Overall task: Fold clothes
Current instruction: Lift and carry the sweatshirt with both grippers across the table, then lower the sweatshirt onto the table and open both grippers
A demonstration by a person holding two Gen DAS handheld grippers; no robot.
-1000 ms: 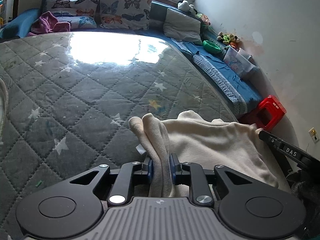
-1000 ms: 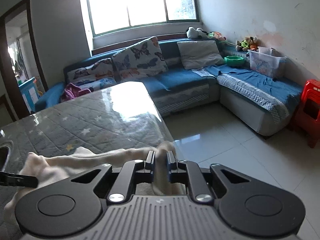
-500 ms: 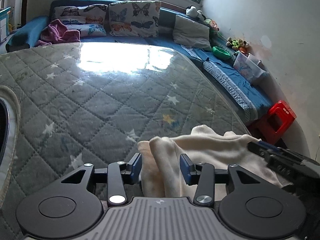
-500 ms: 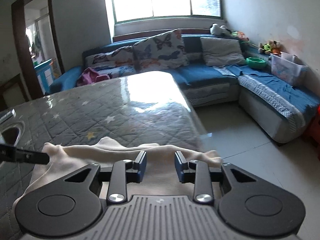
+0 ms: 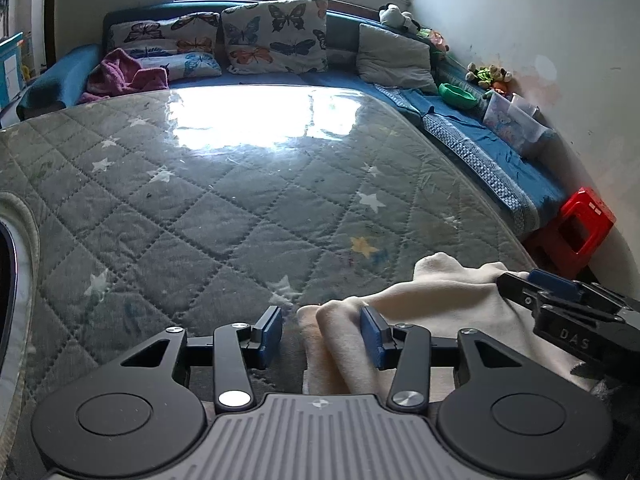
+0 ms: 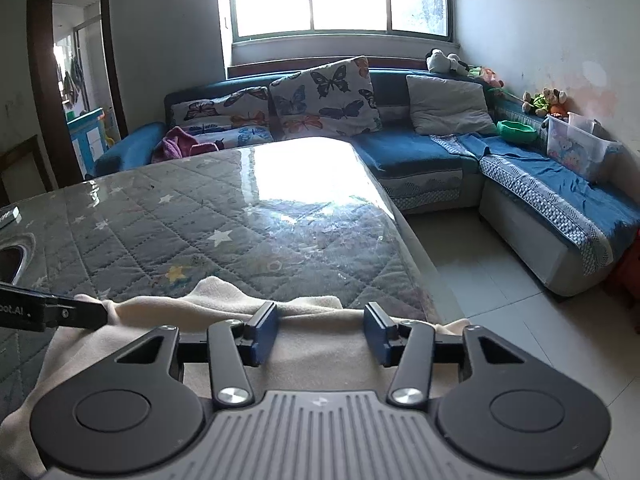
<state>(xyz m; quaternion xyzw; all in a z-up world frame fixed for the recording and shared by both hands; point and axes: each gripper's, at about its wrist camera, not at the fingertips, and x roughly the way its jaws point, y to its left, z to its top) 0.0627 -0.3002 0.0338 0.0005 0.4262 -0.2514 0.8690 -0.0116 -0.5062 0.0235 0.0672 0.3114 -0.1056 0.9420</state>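
Cream fleece garment (image 5: 432, 316) lies bunched at the near right corner of the grey quilted star-print table cover (image 5: 208, 208). Both the left gripper (image 5: 320, 330) and the right gripper (image 6: 320, 330) have their 2 blue-padded fingers spread wide, gripping nothing, each poised over the cloth's folded edge.

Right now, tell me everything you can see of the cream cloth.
The cream cloth is soft and fleecy-looking, plain, with no print visible. It lies loosely gathered on the near right part of the quilted table, close to the edge, its far hem rumpled into a thick fold. The left gripper stands open around its left fold; the right gripper stands open above its far hem. Neither clamps it. Its near part is hidden behind the grippers.
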